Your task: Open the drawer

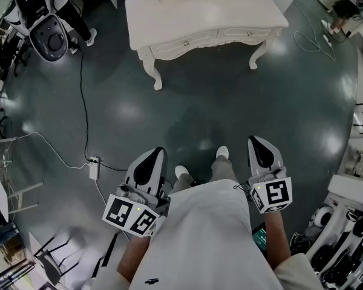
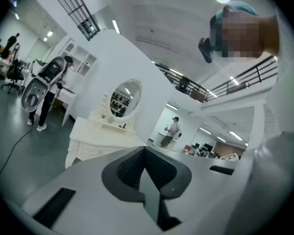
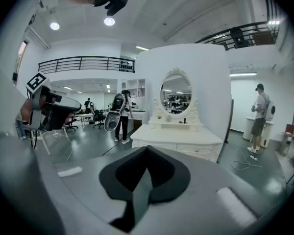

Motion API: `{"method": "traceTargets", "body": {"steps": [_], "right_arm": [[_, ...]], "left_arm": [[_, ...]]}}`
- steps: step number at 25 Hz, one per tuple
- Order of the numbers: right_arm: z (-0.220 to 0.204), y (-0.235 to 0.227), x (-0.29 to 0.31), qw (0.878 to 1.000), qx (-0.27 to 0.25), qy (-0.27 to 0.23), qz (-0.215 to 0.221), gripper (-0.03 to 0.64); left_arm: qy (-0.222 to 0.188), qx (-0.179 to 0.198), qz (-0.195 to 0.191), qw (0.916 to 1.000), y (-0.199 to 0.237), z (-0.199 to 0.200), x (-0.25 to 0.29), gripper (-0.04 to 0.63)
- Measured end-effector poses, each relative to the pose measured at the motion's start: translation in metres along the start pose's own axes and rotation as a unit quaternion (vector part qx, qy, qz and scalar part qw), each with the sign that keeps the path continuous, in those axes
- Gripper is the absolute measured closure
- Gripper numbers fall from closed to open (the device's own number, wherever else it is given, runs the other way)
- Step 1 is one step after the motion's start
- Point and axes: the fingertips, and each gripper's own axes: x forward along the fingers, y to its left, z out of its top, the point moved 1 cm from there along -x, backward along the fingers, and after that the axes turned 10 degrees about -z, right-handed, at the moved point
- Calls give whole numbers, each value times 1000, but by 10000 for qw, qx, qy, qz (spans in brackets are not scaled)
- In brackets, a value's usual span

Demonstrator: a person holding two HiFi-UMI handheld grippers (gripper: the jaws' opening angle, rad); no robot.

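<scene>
A white dressing table (image 1: 199, 11) stands far ahead on the dark floor. Its two drawers (image 1: 186, 41) have small knobs and look closed. It also shows in the right gripper view, where the dressing table (image 3: 176, 136) carries an oval mirror, and small at the left of the left gripper view as the dressing table (image 2: 100, 136). My left gripper (image 1: 159, 152) and right gripper (image 1: 255, 139) are held low by my body, well short of the table. In their own views the left gripper (image 2: 145, 150) and right gripper (image 3: 147, 148) are shut with nothing between the pads.
A cable runs over the floor to a power strip (image 1: 94, 167) at my left. A person stands by a white machine (image 1: 48, 35) at the far left. Another cable (image 1: 311, 42) lies right of the table. White equipment (image 1: 345, 222) crowds the right edge.
</scene>
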Motion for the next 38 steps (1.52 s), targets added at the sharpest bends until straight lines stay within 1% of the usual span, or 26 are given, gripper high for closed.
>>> {"method": "traceTargets", "body": {"steps": [3,5,8,10,12,14,17,20,22,24,27,30,33,36,38], "right_arm": [[4,-36,-27,9999,-13,-71,-123,606],[11,-52,-40,9997,76,-224,-63,606],[21,-73,-46,9986,163,-494,56,606],[16,-88,-49,9985,132,-514,114,606],[10,-105,-51,9987,144,-483,121,606],[11,-123,-52,9985,171,-508,62,606],[8,-145,-53,9987,171,-483,-22,606],[2,-158,-52,9982,288,-492,163,604],[3,-167,-53,9980,247,-525,242,603],[7,-182,-52,9976,252,-603,239,603],[11,-206,-50,9968,413,-667,168,604],[12,-225,-56,9964,456,-695,131,604],[9,-240,-61,9963,446,-727,103,604],[4,-246,-61,9962,495,-717,71,603],[2,-248,-59,9960,553,-700,44,604]], "left_arm": [[245,553,-73,9981,-43,-20,36,586],[427,819,-97,9957,-68,-33,60,586],[439,1006,-127,9939,-91,-44,98,586],[431,1140,-142,9924,-106,-52,119,586],[550,1250,-149,9905,-120,-64,133,586],[664,1220,-127,9902,-130,-74,146,586],[671,1163,-15,9909,-141,-82,158,586],[557,1084,176,9924,-143,-81,168,586],[455,1049,270,9931,-146,-78,176,586],[343,1056,329,9933,-151,-73,186,586],[229,1007,390,9939,-157,-68,200,586],[257,964,370,9943,-171,-70,208,586],[339,956,268,9945,-185,-77,216,586],[539,870,171,9946,-187,-91,225,586],[576,829,144,9948,-186,-93,230,586]]}}
